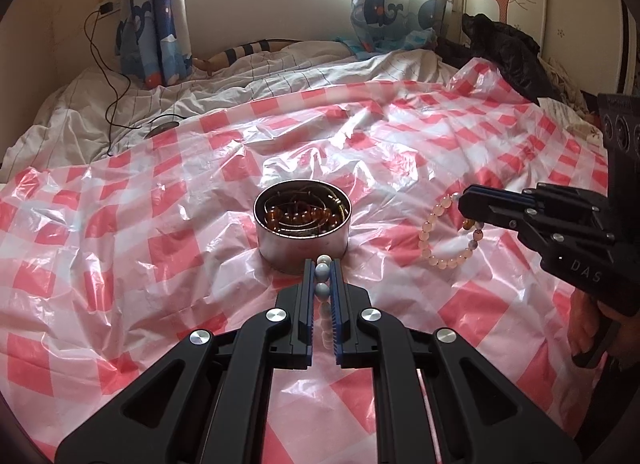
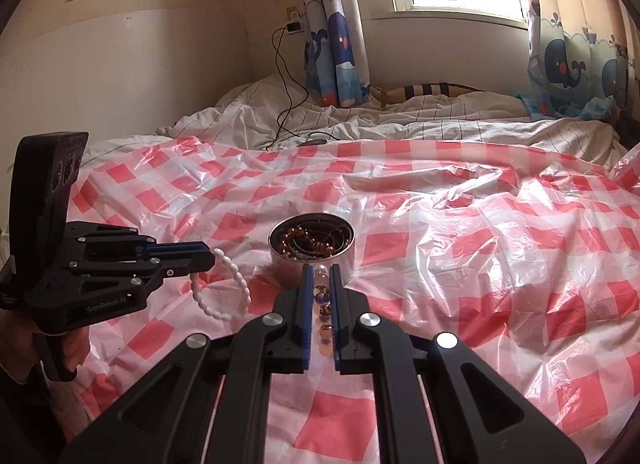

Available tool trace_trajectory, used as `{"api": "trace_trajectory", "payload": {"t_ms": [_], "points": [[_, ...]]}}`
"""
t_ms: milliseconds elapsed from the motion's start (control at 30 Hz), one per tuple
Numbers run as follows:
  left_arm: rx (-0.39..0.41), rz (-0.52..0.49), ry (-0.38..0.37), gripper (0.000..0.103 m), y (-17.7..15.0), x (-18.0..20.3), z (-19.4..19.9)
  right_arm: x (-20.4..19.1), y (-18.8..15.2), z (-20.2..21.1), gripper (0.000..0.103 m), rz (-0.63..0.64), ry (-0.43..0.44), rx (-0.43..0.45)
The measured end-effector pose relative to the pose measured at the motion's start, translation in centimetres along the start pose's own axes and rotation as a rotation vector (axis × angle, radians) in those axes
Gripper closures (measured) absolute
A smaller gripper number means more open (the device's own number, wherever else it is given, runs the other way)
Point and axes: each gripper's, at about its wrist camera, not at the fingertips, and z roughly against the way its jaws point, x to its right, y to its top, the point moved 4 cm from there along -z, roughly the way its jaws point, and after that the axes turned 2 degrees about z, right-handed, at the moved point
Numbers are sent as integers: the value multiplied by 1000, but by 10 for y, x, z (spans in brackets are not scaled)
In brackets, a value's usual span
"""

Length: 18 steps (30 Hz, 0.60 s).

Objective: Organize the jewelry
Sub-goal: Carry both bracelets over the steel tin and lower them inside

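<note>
Bed covered by a red-and-white checked plastic sheet (image 1: 168, 248). Round metal tin (image 1: 303, 220) sits mid-sheet, amber beads and thin wire bangles inside.

Left gripper (image 1: 322, 264) — jaws nearly closed, pinching a white bead bracelet (image 2: 224, 288); the loop hangs free below the fingers, just left of the tin, above the sheet.

Right gripper (image 2: 321, 270) — jaws likewise nearly closed, clamped on a peach bead bracelet (image 1: 440, 248) with a few darker beads; it dangles to the right of the tin, clear of it.

Both grippers point toward the tin from the near side.
</note>
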Motion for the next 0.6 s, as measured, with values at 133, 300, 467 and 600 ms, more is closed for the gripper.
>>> {"api": "trace_trajectory", "payload": {"t_ms": [133, 300, 467, 600], "points": [[27, 23, -40, 96, 20, 0, 5, 7, 9, -5, 94, -41, 30, 17], [50, 29, -67, 96, 47, -2, 1, 10, 19, -5, 94, -54, 43, 35], [57, 72, -113, 96, 68, -8, -14, 21, 28, -11, 94, -89, 61, 34], [53, 108, -141, 96, 78, -15, -29, 24, 30, -15, 94, -94, 62, 29]]}}
